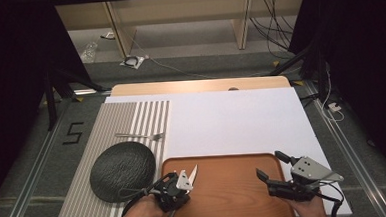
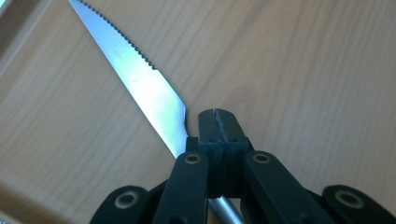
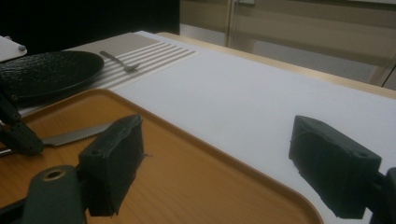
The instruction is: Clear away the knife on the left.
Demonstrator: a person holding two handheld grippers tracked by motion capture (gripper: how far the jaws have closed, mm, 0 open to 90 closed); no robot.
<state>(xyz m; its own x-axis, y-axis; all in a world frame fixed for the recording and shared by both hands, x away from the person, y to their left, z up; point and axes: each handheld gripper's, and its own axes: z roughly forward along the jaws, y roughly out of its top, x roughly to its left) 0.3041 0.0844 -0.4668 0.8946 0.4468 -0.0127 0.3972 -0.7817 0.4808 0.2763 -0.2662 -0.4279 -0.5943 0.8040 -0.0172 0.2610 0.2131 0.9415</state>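
Our left claw [image 1: 184, 181] is clamped on the knife [image 2: 140, 79] over the tray [image 1: 225, 197]; our right claw [image 1: 273, 167] hangs open. We should keep the blade level and steer it toward the mat [image 1: 131, 116] beside the plate [image 1: 122, 170].

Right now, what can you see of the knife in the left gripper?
The knife is a table knife with a shiny steel blade, serrated along one edge toward the tip, and a rounded metal handle. The left gripper is shut on it where blade meets handle. It points forward over the wooden tray, near the tray's left side.
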